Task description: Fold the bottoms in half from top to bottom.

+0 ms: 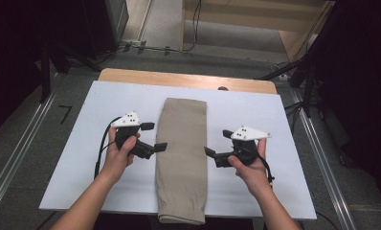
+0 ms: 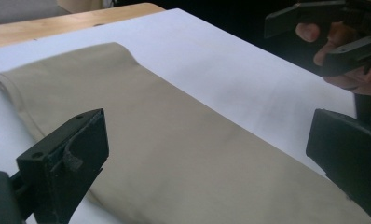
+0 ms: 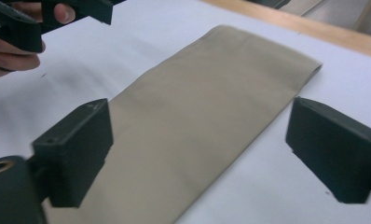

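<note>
A long folded khaki cloth (image 1: 181,158) lies lengthwise down the middle of the white board (image 1: 265,115), its near end hanging over the front edge. My left gripper (image 1: 155,136) hovers at the cloth's left edge, jaws wide apart and pointing at it, nothing between them. On the other side my right gripper (image 1: 217,143) faces the cloth's right edge, also open and empty. In the left gripper view the cloth (image 2: 151,121) spreads beyond my open left gripper (image 2: 204,140). The right gripper view shows the cloth (image 3: 211,88) past my open right gripper (image 3: 202,140).
The white board rests on a wooden table (image 1: 179,79) whose far edge shows behind it. Metal rails (image 1: 322,158) run along both sides on the floor. Cables (image 1: 193,28) and dark stands (image 1: 303,72) sit beyond the table.
</note>
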